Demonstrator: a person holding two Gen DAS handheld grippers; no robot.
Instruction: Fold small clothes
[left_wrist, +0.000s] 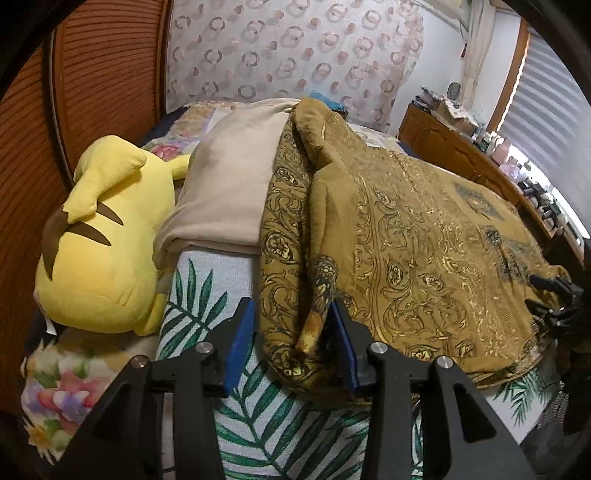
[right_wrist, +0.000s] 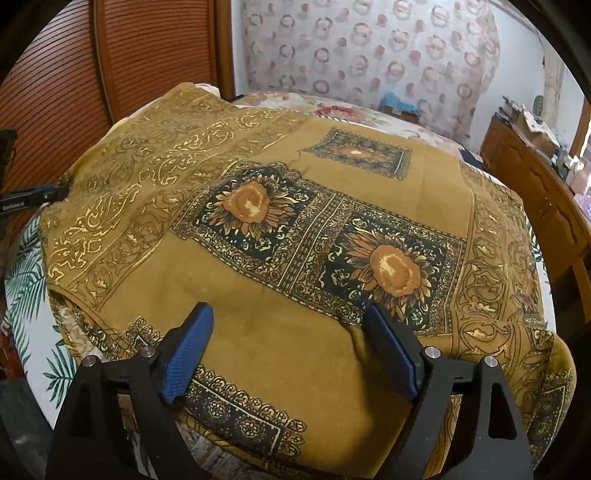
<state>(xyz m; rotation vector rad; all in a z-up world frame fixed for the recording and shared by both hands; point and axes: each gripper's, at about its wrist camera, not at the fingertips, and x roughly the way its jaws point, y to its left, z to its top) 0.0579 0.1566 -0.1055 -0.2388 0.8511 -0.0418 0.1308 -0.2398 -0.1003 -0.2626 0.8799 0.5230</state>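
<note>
A mustard cloth (right_wrist: 280, 332) with gold scrolls and dark sunflower panels lies spread over the bed. Its left side is doubled over into a thick fold (left_wrist: 295, 266). My left gripper (left_wrist: 290, 310) is shut on the near end of that fold, which bulges between its blue pads (left_wrist: 240, 343). My right gripper (right_wrist: 288, 310) stands wide open just above the cloth's near edge, with flat fabric under the gap and neither pad pressing it. It also shows at the far right of the left wrist view (left_wrist: 554, 299). The left gripper (right_wrist: 33, 195) appears at the cloth's left edge in the right wrist view.
A palm-leaf sheet (left_wrist: 207, 295) covers the bed under the cloth. A yellow plush toy (left_wrist: 99, 240) and a folded beige blanket (left_wrist: 229, 184) lie to the left. A louvred wooden door (right_wrist: 66, 74) stands behind, and a cluttered wooden dresser (right_wrist: 535, 173) runs along the right.
</note>
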